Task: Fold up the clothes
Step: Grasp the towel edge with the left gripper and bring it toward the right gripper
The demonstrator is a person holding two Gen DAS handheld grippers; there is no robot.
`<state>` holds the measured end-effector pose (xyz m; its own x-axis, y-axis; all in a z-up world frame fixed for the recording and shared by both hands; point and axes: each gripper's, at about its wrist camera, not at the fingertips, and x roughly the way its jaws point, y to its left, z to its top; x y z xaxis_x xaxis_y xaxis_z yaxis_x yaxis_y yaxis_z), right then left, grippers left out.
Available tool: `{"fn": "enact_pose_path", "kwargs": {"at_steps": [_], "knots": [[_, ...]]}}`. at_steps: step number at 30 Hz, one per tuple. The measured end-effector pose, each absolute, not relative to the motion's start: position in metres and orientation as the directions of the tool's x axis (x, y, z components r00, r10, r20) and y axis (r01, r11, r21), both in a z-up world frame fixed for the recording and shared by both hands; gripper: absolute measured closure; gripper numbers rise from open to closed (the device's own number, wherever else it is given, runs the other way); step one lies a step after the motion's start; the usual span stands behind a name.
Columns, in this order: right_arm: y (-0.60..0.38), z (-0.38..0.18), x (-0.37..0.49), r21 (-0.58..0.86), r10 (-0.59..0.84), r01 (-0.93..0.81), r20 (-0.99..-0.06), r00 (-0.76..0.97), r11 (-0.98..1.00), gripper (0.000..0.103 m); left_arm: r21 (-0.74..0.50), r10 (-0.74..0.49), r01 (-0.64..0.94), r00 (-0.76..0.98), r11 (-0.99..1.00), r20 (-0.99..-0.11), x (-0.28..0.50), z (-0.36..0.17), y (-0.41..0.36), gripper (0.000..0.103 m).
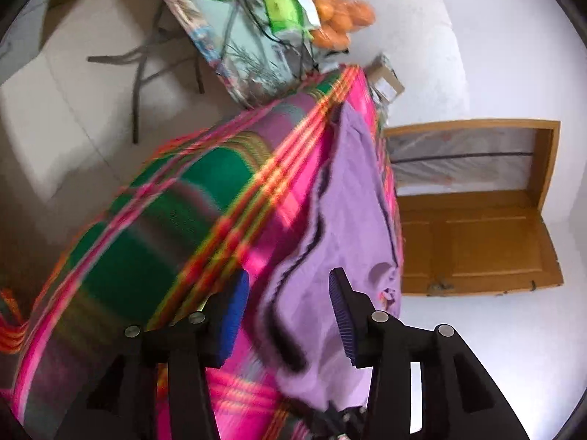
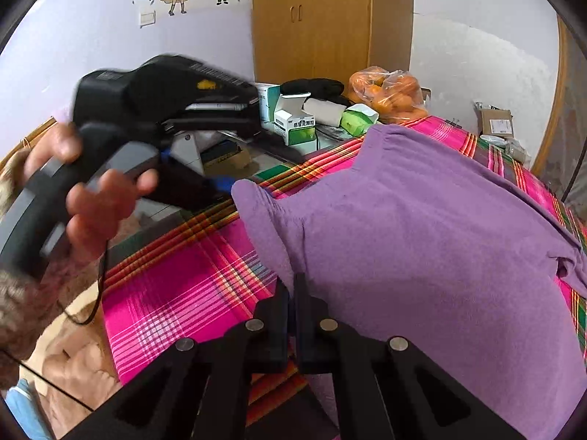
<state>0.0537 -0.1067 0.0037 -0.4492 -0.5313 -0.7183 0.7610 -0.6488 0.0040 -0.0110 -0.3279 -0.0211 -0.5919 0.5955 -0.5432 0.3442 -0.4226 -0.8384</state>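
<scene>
**Purple garment spread on plaid cloth**

The right gripper (image 2: 292, 315) has its fingers clenched, apparently pinching the purple garment's (image 2: 422, 242) edge. The left gripper (image 1: 284, 315) hovers with fingers released above it. The garment lies on the plaid cloth (image 2: 176, 293).

The green-white box (image 2: 295, 124) bears Chinese print, too small to read.

The garment (image 2: 422, 242) lies on the plaid cloth (image 2: 176, 293). Beyond it, at twelve o'clock, boxes (image 2: 295, 124) sit left of a bag of oranges (image 2: 392, 91); a wardrobe (image 2: 323, 18) stands behind them.
</scene>
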Motion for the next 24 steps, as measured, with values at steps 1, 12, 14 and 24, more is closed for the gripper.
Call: {"fn": "enact_pose_path", "kwargs": {"at_steps": [1,12,14,24], "knots": [[-0.107,0.003,0.053,0.011,-0.534,0.761,-0.719,-0.445,-0.649,0.101,-0.839,0.610,0.334,-0.577,-0.431,-0.543,-0.019,-0.021,-0.327,0.050],[-0.102,0.002,0.048,0.062,-0.554,0.759,-0.723,-0.413,-0.648,0.101,-0.801,0.664,0.245,-0.455,-0.546,-0.593,-0.086,-0.016,-0.304,0.052],[-0.102,0.001,0.049,0.072,-0.558,0.760,-0.724,-0.405,-0.646,0.101,-0.784,0.657,0.244,-0.437,-0.571,-0.614,-0.091,-0.016,-0.301,0.065],[-0.117,0.002,0.054,0.063,-0.566,0.785,-0.729,-0.385,-0.616,0.101,-0.730,0.585,0.246,-0.462,-0.637,-0.666,-0.084,-0.019,-0.314,0.096]]}}
